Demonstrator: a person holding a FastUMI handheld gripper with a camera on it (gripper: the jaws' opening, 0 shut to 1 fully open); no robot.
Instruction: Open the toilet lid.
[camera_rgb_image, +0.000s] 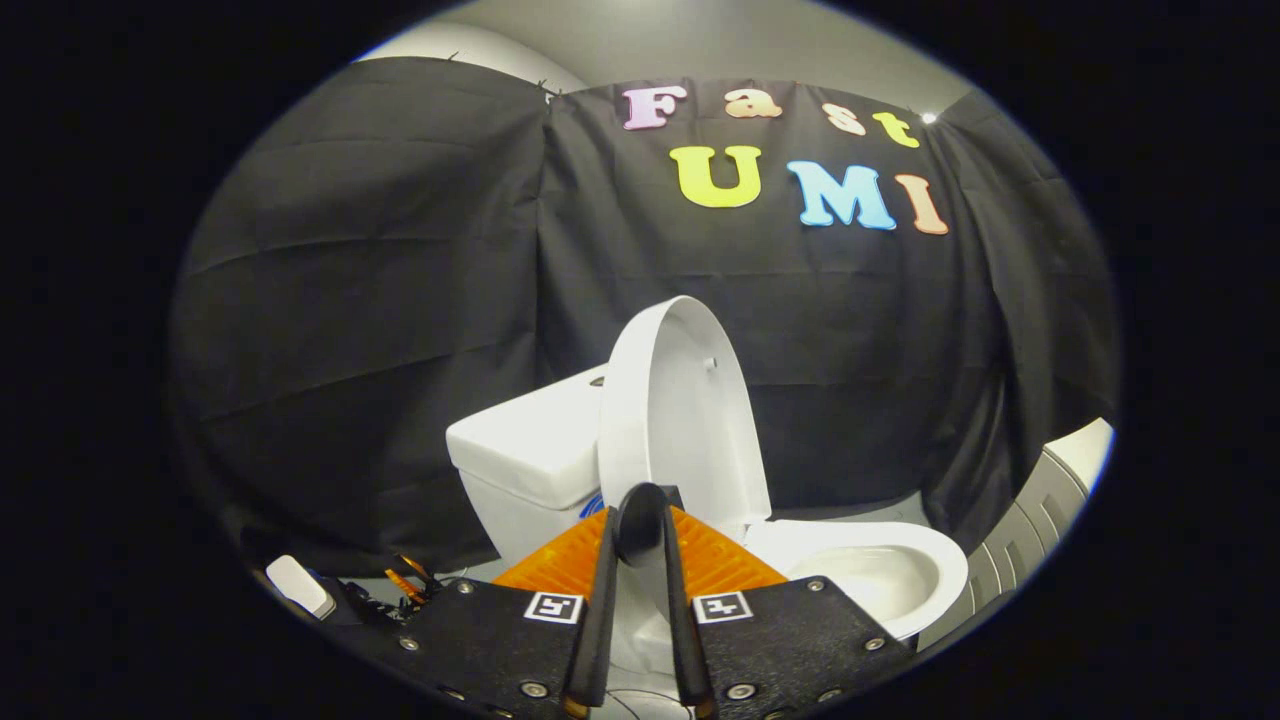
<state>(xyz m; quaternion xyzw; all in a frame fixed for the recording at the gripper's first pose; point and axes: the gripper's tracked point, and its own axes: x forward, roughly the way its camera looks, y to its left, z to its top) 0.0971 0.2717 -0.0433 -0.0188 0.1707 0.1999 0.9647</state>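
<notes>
**Lid up, fingers closed near its lower edge**

Fingers (641, 525) sit nearest the camera, drawn in until their tips meet at a dark rounded end; a narrow slit runs between them further back. I cannot tell whether any part of the lid is caught between the tips: they overlap its lower edge in this view, but they may simply lie in front of it.

Just beyond the tips stands the lid (680, 410), raised to near upright with its pale underside turned to the right, toward the bowl. It leans back against the tank (525, 450), which sits behind and to the left of it. Judging by that lean, the lid would stay up by itself, so the opening looks done or all but done.

To the right, nearer than the lid's hinge, the seat (935, 565) lies flat on the bowl (880, 580), its ring unbroken and the hollow exposed.

Closed fingers suit a lift from under the rim rather than a wide grasp, which may be why they are held so. If they do pinch the edge, the safe next move would be to part them before drawing back, lest the lid be pulled forward and drop.

Far behind hangs the cloth wall (350, 330).
</notes>
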